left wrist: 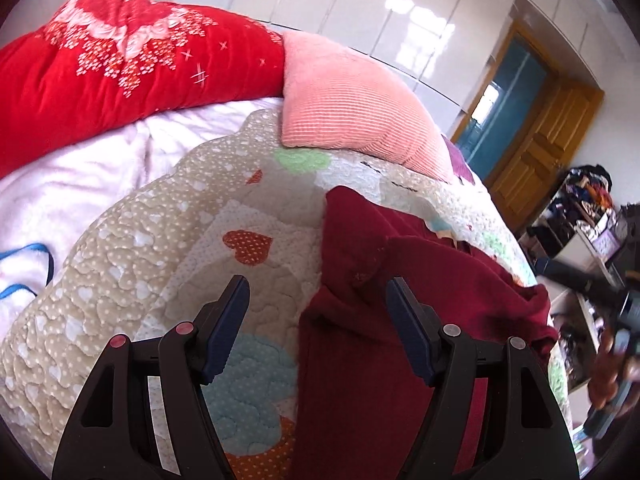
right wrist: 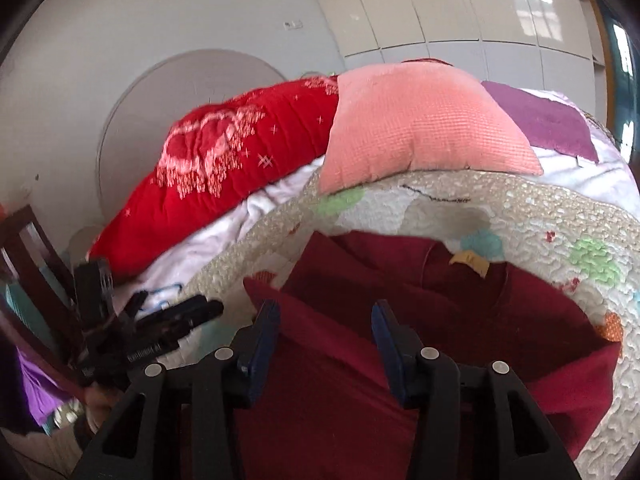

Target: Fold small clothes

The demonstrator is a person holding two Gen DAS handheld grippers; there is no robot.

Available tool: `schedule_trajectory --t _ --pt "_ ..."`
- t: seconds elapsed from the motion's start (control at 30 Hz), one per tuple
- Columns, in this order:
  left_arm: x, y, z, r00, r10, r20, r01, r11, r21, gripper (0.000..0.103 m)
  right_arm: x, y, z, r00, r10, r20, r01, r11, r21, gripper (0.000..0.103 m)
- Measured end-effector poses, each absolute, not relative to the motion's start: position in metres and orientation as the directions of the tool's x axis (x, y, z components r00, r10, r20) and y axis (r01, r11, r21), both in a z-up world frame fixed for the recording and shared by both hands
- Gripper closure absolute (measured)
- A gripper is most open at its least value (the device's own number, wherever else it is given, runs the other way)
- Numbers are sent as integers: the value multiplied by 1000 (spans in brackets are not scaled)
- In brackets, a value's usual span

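The dark red knit garment (right wrist: 460, 320) lay on the heart-patterned quilted bedspread (left wrist: 132, 240). A pink ribbed pillow (right wrist: 420, 120) sat at twelve o'clock, touching a red floral quilt (left wrist: 120, 60). The left gripper (left wrist: 316, 300) and right gripper (right wrist: 326, 320) hovered with jaws released, empty.

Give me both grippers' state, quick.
Left gripper: open, holding nothing, over the maroon garment's edge.
Right gripper: open, holding nothing, above the garment.

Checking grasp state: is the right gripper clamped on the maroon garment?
No, the right gripper is open above the maroon garment.
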State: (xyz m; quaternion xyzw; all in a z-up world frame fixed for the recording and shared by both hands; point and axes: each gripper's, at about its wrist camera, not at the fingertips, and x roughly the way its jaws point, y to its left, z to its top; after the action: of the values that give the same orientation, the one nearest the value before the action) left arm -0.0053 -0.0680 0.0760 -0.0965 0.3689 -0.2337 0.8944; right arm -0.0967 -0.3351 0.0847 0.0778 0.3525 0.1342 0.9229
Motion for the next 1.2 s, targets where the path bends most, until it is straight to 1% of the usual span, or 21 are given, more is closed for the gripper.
schedule_trajectory --t 0.03,0.13,0.2,0.27,0.3,0.37,0.43,0.53,0.57,0.63,0.73,0.83,0.9,0.97,1.0,1.03,1.07,1.1,1.17,1.2 --pt "-6 -70 76 617 -496 -611 361 868 -340 32 -108 -333 79 723 310 -617 -199 949 243 57" --pt "-9 -74 78 623 -499 -602 390 866 -314 32 -133 -340 68 710 408 -574 -253 909 332 57" --pt "-9 -76 77 618 -498 -608 392 866 -310 32 -143 -345 58 687 408 -601 -266 911 315 57" --pt "-6 -77 73 606 -499 -620 388 865 -317 32 -140 -355 44 673 313 -670 -204 949 239 57" --pt "-5 -77 71 602 -499 -623 385 865 -322 32 -134 -365 40 674 267 -689 -155 963 222 57" --pt "-3 -78 68 594 -501 -629 376 864 -334 32 -115 -394 41 712 216 -669 -46 964 262 57" --pt "0 -81 63 581 -504 -639 369 863 -345 32 -90 -415 42 747 202 -634 20 946 324 56" --pt "3 -85 57 563 -503 -656 363 864 -350 32 -48 -423 18 654 225 -722 124 910 396 55" --pt "3 -85 56 559 -499 -662 364 865 -345 32 -47 -418 16 653 237 -719 132 900 417 55" --pt "3 -84 57 562 -499 -660 368 865 -341 32 -58 -400 22 687 264 -677 73 902 426 55" --pt "8 -79 58 570 -495 -655 347 868 -354 32 -76 -361 30 726 267 -634 -43 937 346 55" --pt "13 -71 54 562 -487 -668 307 873 -378 32 -70 -320 24 688 294 -664 -141 951 275 55" --pt "14 -66 54 565 -482 -670 292 876 -384 32 -64 -297 18 677 286 -678 -193 958 211 56" --pt "14 -64 56 577 -474 -665 281 880 -383 32 -56 -281 9 680 249 -690 -212 967 140 58" --pt "14 -62 57 581 -474 -662 278 880 -386 32 -51 -275 5 672 233 -703 -216 970 114 65" --pt "14 -61 57 581 -477 -660 277 878 -390 32 -44 -272 -1 658 208 -724 -208 974 92 75" --pt "14 -60 58 579 -480 -659 278 876 -393 32 -37 -270 -7 638 195 -745 -201 976 83 81" --pt "14 -59 58 578 -481 -659 279 875 -395 32 -35 -272 -7 635 206 -745 -197 975 101 91" --pt "13 -58 61 584 -487 -650 282 872 -400 32 -40 -274 2 645 244 -724 -198 969 151 97" --pt "12 -57 64 591 -492 -640 285 869 -405 32 -44 -272 6 654 263 -709 -212 964 161 99"
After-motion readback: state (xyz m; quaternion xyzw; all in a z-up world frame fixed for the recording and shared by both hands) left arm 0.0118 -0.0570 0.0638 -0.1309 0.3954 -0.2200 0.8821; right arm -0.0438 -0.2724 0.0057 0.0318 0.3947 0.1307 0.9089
